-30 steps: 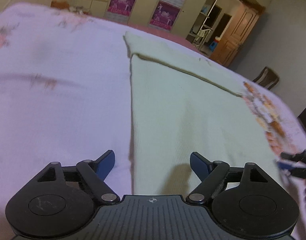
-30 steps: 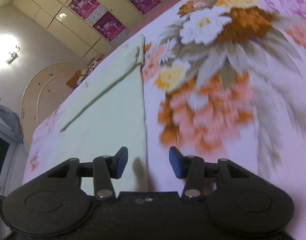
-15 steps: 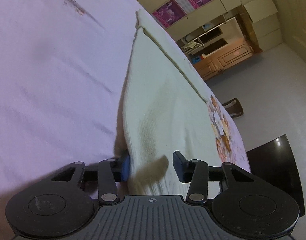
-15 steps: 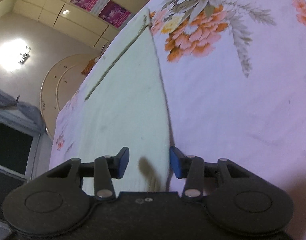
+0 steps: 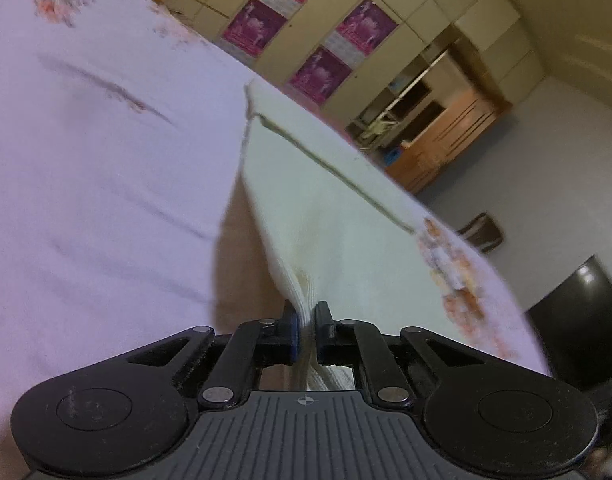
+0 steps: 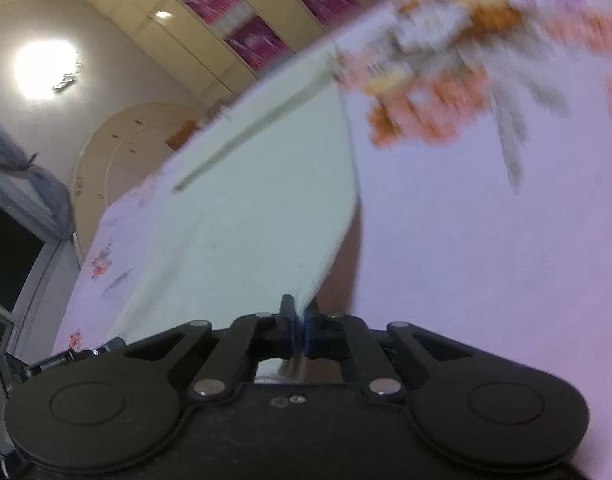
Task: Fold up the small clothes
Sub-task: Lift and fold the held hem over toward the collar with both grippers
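A pale cream knit cloth (image 5: 330, 216) lies spread on the floral bedsheet (image 5: 86, 160), with a dark seam line running across its far part. My left gripper (image 5: 306, 316) grips the cloth's near left corner; its jaws are closing and the pads press on the bunched fabric, which lifts off the sheet. In the right wrist view the same cloth (image 6: 242, 216) rises toward my right gripper (image 6: 300, 316), which is shut on the near right corner. A shadow shows under each raised edge.
The bedsheet (image 6: 466, 260) has orange and white flowers to the right of the cloth. Cupboards with pink posters (image 5: 322, 72) stand beyond the bed. A wooden cabinet (image 5: 446, 140), a chair (image 5: 482, 232) and a curved headboard (image 6: 118, 152) are around it.
Both grippers went from open around the cloth's near edge to shut on its corners. The near edge has lifted off the sheet and both views have rolled.
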Tool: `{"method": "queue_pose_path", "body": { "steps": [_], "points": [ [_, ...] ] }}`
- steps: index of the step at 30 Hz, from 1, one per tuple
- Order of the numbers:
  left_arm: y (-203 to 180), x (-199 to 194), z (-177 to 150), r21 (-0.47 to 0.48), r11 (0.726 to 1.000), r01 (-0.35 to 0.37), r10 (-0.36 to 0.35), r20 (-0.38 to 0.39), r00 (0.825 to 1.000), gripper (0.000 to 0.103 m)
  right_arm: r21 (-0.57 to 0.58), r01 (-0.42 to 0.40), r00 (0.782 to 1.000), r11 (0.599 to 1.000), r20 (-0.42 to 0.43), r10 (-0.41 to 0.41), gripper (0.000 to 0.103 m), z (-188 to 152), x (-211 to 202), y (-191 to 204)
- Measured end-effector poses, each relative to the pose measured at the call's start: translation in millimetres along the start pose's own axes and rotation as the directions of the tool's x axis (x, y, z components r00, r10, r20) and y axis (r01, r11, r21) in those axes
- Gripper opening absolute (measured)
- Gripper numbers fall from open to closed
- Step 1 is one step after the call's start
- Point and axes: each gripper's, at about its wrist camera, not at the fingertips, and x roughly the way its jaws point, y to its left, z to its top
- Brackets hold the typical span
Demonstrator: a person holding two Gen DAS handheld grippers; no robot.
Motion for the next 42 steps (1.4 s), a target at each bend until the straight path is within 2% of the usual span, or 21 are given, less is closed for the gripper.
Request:
{"method": "queue_pose_path", "body": {
  "steps": [2, 4, 5, 8, 14, 20, 23, 28, 31, 35, 42],
  "points": [
    [9.8, 15.0, -3.8, -0.022, 0.998, -0.054, 0.052, -0.081, 0.995, 0.008, -0.042, 0.021, 1.0, 0.999, 0.007, -0.021, 0.005, 1.8, 1.7, 0.6],
    [14.1, 15.8, -3.1, -0.061, 0.998, -0.034, 0.03, -0.068, 0.997, 0.008, -0.032, 0.076, 0.995, 0.997, -0.055, -0.077, 0.005, -0.3, 15.4, -8.9],
    [11.1, 15.2, -1.9, -0.049, 0.998, -0.037, 0.034, -0.064, 0.997, 0.008, -0.02, 0.081, 0.994, 0.997, -0.068, -0.082, 0.005, -1.7, 17.3, -12.4],
    [5.0, 13.6, 0.2, -0.033, 0.999, -0.038, 0.036, -0.054, 0.998, 0.008, -0.006, 0.069, 0.996, 0.998, -0.052, -0.07, 0.005, -2.8, 13.8, -11.7],
    [-14.8, 0.4, 29.2, -0.022, 1.0, 0.014, -0.013, 0.057, 0.998, 0.008, -0.043, 0.057, 0.998, 0.997, 0.009, -0.057, 0.005, 17.7, 7.9, 4.0],
    [-27.5, 8.0, 87.8, -0.019, 0.997, 0.071, -0.067, 0.149, 0.987, 0.008, -0.093, 0.018, 0.993, 0.996, 0.117, -0.007, 0.005, 75.0, 10.1, 28.6],
    [-36.4, 30.9, 118.8, -0.015, 0.996, 0.082, -0.078, 0.178, 0.981, 0.008, -0.108, 0.004, 0.987, 0.994, 0.159, 0.013, 0.005, 110.9, 20.2, 38.1],
    [-49.2, 91.8, 182.8, -0.02, 0.997, 0.072, -0.066, 0.201, 0.977, 0.008, -0.117, -0.014, 0.979, 0.993, 0.198, 0.037, 0.005, 174.9, 55.4, 39.0],
    [-45.5, 133.2, 214.5, -0.043, 0.997, 0.06, -0.05, 0.191, 0.98, 0.008, -0.088, -0.024, 0.981, 0.996, 0.192, 0.041, 0.005, 210.8, 88.0, 29.0],
    [-41.5, 198.9, 250.3, -0.017, 1.0, 0.01, -0.007, 0.149, 0.989, 0.008, -0.07, -0.028, 0.986, 0.997, 0.165, 0.039, 0.005, 249.8, 136.3, 16.4],
    [-21.3, 276.4, 271.6, 0.013, 0.998, -0.058, 0.057, 0.076, 0.995, 0.008, 0.006, -0.018, 0.996, 1.0, 0.093, 0.017, 0.005, 281.1, 224.4, -22.1]
  ]
}}
